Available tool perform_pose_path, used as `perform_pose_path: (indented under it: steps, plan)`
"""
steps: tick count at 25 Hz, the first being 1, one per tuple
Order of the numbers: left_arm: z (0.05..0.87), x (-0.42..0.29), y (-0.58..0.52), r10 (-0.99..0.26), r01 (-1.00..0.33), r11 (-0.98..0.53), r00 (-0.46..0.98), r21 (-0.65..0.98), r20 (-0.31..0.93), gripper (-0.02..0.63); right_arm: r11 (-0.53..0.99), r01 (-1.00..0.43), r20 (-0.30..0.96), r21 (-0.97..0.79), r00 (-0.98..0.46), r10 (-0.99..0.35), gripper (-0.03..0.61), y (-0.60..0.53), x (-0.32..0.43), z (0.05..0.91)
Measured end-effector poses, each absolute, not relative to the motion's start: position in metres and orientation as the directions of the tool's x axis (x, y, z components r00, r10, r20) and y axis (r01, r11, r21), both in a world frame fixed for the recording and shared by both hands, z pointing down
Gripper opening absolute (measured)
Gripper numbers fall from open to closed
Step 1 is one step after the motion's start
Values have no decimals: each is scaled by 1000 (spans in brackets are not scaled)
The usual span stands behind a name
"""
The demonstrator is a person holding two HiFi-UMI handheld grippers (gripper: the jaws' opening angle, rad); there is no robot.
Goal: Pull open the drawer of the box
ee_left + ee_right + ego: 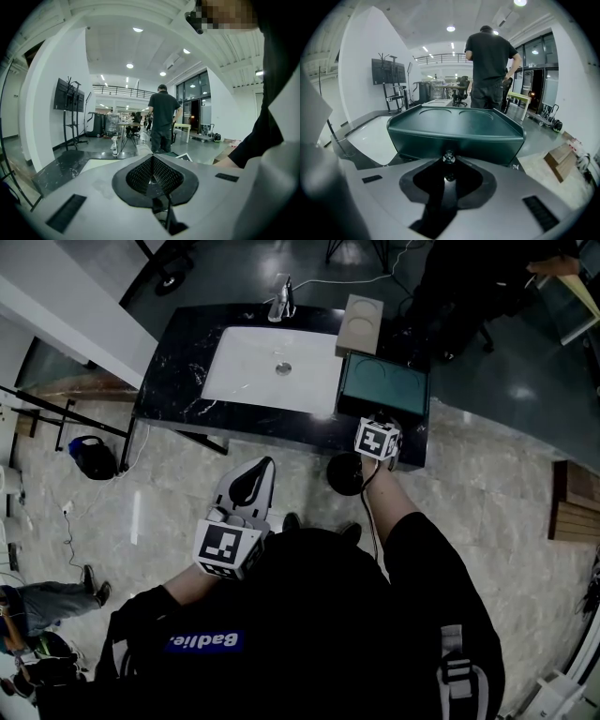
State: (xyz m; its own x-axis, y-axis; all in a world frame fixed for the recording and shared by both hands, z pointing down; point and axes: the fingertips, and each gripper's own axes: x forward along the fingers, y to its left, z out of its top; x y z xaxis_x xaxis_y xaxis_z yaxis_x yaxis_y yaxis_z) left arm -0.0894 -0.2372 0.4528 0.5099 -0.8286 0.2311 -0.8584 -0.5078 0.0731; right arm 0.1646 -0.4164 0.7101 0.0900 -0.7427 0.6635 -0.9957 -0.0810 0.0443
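Clenching the small shiny round knob (449, 157) with the right gripper (449, 164), by the jaw tips only. Likely to slip off under a hard or slanted pull, with so shallow a hold. Likely also to drag the whole dark green plastic box (454, 119) across the black marble counter (187, 362) toward its near edge rather than freeing the drawer (454, 143), being unbraced: left gripper (153, 159) pressed together on nothing and held well back from the box. Sitting at the counter's near right corner, just right of the white sink basin (272, 367), with the drawer front facing the tool and apparently not yet out. Knob at mid-front of the drawer, right between the jaw tips, box body rising just beyond.
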Motion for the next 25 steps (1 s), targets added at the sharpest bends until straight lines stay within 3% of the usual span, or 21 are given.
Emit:
perform_pose_path:
  steps: [25]
  plan:
    - [453,-92,-233,-823,-851,-519,523,80,221,-8,-74,-996,669,41,82,-739,74,-401,160,710]
